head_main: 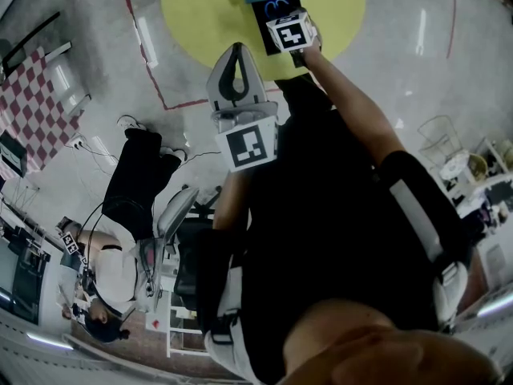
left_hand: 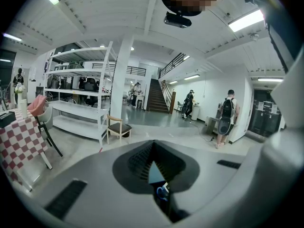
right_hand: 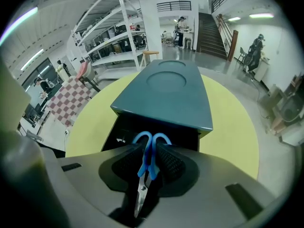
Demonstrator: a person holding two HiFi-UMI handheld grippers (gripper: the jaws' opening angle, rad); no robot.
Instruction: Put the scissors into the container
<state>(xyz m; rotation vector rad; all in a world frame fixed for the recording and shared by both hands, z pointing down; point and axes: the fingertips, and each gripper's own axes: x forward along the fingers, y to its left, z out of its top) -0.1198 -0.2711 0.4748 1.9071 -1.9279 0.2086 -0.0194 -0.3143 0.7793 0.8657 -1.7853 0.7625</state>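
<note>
Right gripper (right_hand: 150,150) clamps scissors (right_hand: 144,171) by the blue handles, at the container's (right_hand: 172,93) open dark front on the yellow table (right_hand: 233,127). Left gripper (left_hand: 154,150) has its jaws together, empty.

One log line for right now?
right gripper: shut on scissors | scissors: handles-first at container opening, not yet in | left gripper: shut, empty

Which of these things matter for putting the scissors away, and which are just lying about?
In the job: blue-handled steel scissors, clamped in the right hand-held gripper; dark teal box container; round yellow table under it.
Lying about: white metal shelving; red-and-white checked table; wooden chair.
</note>
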